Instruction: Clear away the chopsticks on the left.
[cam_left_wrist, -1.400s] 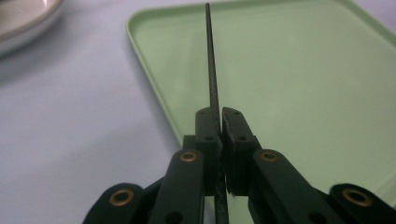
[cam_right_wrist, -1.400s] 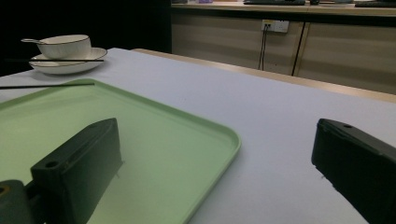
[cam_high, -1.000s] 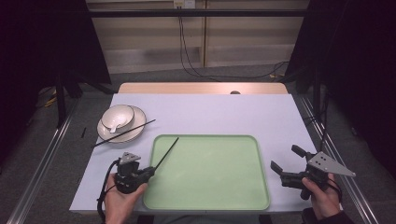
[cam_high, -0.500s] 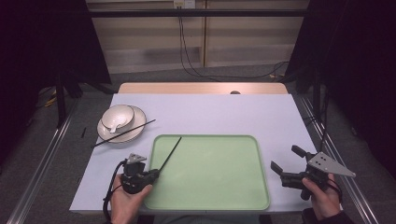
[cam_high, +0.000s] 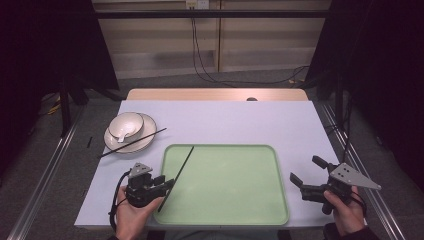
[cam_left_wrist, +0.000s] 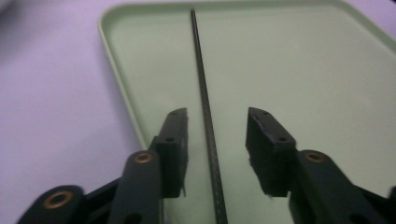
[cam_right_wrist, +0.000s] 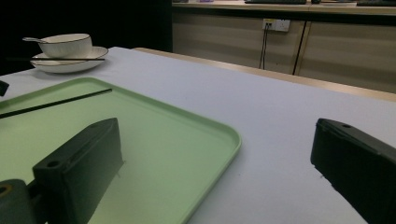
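At seven o'clock on the table, my left gripper (cam_high: 167, 184) had just been opening its jaws, the black chopstick (cam_left_wrist: 204, 112) lying loose between them on the green tray (cam_high: 260, 210). At four o'clock, my right gripper (cam_high: 307, 172) held its jaws wide, empty.

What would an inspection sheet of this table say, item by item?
Surface: pale table, bare at the middle.
Job's things: one chopstick on the green tray; second chopstick across the plate.
Clutter: bowl with spoon on that plate.
Grippers: left gripper just opened, fingers clear of the chopstick; right gripper open, nothing between.
Cables: one loops from left gripper; others hang at back wall.
Surroundings: dark, metal rails beside table.
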